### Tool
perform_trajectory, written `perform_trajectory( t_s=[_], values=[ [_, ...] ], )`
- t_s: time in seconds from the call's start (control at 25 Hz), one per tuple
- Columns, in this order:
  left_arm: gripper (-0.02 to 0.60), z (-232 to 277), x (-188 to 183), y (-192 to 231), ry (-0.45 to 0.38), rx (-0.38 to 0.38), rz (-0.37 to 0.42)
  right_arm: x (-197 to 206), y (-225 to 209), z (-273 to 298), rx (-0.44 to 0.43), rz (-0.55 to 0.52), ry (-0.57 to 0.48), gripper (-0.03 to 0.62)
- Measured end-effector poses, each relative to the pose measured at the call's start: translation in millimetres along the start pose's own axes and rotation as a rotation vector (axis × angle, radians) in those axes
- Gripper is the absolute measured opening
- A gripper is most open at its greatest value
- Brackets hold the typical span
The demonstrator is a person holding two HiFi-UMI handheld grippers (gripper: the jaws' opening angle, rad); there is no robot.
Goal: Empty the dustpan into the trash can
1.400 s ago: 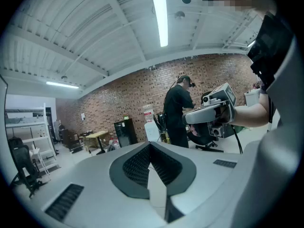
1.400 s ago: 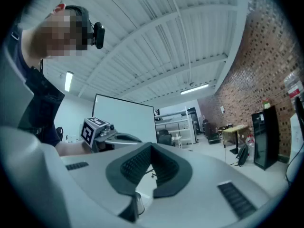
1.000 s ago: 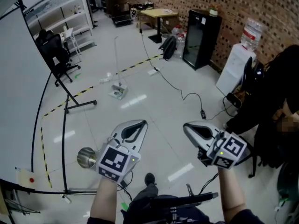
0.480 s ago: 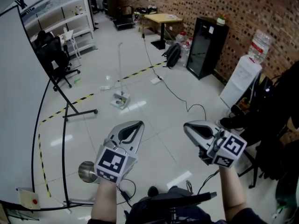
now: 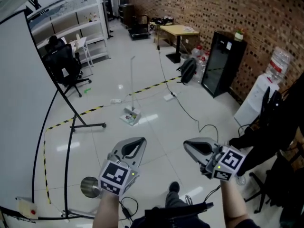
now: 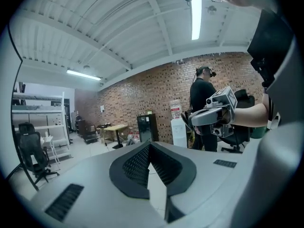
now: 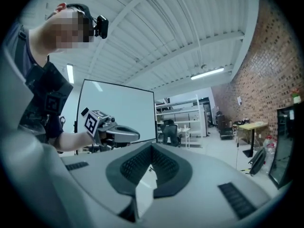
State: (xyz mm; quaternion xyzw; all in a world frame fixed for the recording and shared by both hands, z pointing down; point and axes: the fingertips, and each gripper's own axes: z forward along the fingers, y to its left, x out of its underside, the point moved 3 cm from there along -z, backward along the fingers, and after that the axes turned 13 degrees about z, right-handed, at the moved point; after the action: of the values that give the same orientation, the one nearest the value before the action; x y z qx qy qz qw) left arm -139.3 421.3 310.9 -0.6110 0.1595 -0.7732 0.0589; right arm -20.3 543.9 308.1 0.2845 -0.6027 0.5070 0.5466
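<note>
1. The left tongs point(image 5: 140, 139) are closed, tips together, with nothing between them. They are held over the floor point(image 5: 156, 103) and point toward 12 o'clock in the head view.
2. The right tongs point(image 5: 186, 144) are closed too and hold nothing. They sit at 3 o'clock of the left pair, apart from it and pointing much the same way.
3. The dustpan point(image 5: 131, 117) stands on the floor at 12 o'clock of the left tongs, well apart from both pairs. Its thin handle point(image 5: 132, 80) is upright, and neither pair touches it.
4. A round metal bin point(image 5: 88, 186) stands on the floor at 8 o'clock of the left tongs, partly hidden behind that gripper's marker cube.
5. Yellow-and-black tape point(image 5: 90, 111) crosses the floor just beside the dustpan, from 8 o'clock to 2 o'clock of it.
6. A black cable point(image 5: 186, 112) lies at 3 o'clock of the dustpan.
</note>
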Motion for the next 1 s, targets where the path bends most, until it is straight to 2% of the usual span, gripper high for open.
perform_trajectory(
  t_s=[0.28, 0.52, 0.76, 1.0],
  values=[
    [-0.003, 91.5, -19.9, 30.2, 0.042, -0.043, 0.018, -14.3, -100.9, 9.0, -0.053, -0.011, 0.060, 0.014],
    [-0.003, 160.1, -34.6, 47.6, 0.045, -0.095, 0.016, -42.3, -175.1, 9.9, -0.116, -0.033, 0.062, 0.014],
    [-0.003, 193.5, -40.3, 73.1, 0.075, -0.135, 0.018, -69.5, -214.2, 26.8, -0.179, -0.046, 0.043, 0.014],
    [-0.003, 230.2, -35.8, 89.9, 0.075, -0.142, 0.014, -69.9, -247.6, 39.2, -0.204, -0.045, 0.075, 0.014]
  ],
)
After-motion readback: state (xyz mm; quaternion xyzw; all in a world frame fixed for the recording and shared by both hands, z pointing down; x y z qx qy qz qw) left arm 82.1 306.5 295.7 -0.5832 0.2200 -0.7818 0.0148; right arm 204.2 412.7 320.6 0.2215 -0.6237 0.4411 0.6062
